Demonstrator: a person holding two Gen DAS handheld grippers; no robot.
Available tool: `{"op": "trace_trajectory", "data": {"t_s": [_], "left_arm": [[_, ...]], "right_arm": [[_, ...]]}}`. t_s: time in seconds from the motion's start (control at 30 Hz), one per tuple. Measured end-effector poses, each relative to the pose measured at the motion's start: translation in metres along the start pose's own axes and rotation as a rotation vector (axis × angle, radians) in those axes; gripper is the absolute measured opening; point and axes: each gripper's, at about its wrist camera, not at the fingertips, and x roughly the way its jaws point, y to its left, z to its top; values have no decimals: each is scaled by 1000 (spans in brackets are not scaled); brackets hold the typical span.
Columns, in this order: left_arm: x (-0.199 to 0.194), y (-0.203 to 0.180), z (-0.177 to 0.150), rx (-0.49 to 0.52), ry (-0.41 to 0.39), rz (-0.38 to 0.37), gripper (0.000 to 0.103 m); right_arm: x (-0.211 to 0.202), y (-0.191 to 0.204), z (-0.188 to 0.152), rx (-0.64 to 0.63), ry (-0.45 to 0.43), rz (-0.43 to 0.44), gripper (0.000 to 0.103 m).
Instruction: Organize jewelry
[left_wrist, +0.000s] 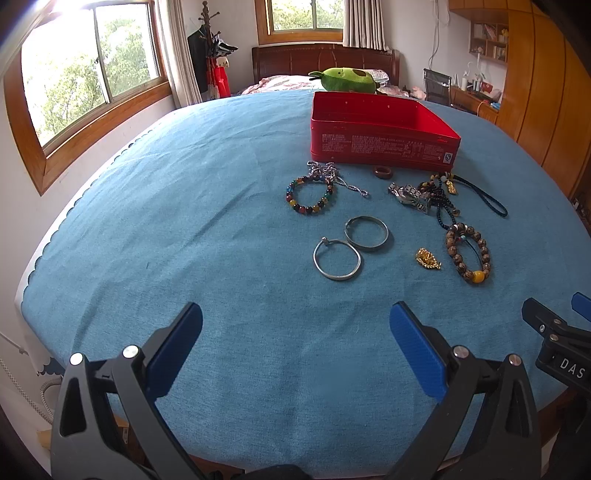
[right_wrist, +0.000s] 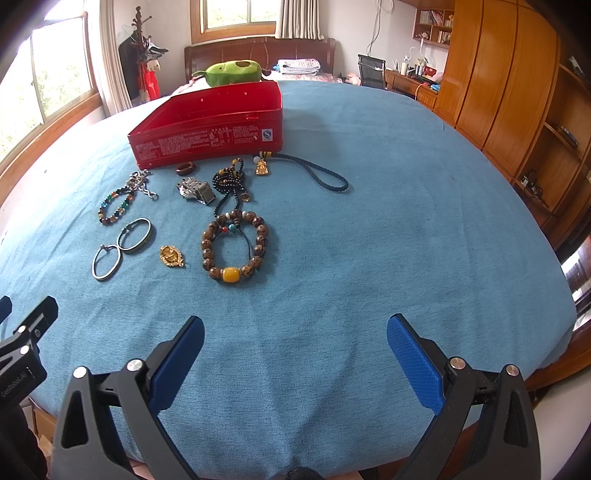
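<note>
1. Left tongs (left_wrist: 295, 325) and right tongs (right_wrist: 295, 334) hover over the blue-cloth worktop (right_wrist: 388, 221) — both spread wide apart, holding nothing.
2. The open red metal tin (left_wrist: 380, 142) sits at the far side.
3. Just before it lie the jewelry — two silver bangles (left_wrist: 349, 247) touching, a multicoloured bead bracelet (left_wrist: 310, 195), a brown wooden bead bracelet (right_wrist: 236, 249).

cloth (left_wrist: 184, 221): blue, matt, woven, lightly creased. tin (left_wrist: 384, 142): red glossy metal. bangles (left_wrist: 337, 258): smooth silvery metal. bracelet (right_wrist: 236, 249): mottled brown beads, polished. pendant (right_wrist: 171, 256): shiny gold. fingers (right_wrist: 413, 363): blue textured pads on matt black plastic.
</note>
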Motion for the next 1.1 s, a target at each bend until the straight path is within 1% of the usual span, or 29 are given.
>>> {"op": "trace_trajectory", "data": {"t_s": [0.47,0.57,0.7,1.1], "left_arm": [[1,6,-4,1,-2,2,100],[1,7,-4,1,-3,3,100],[10,2,-5,2,-3,3,100],[10,1,-4,3,-3,3,100]], "right_arm": [[1,-1,1,0,-1,0,99],[2,0,-1,0,1,4,99],[4,1,0,2,9,8,99],[4,0,1,3,7,9,99]]}}
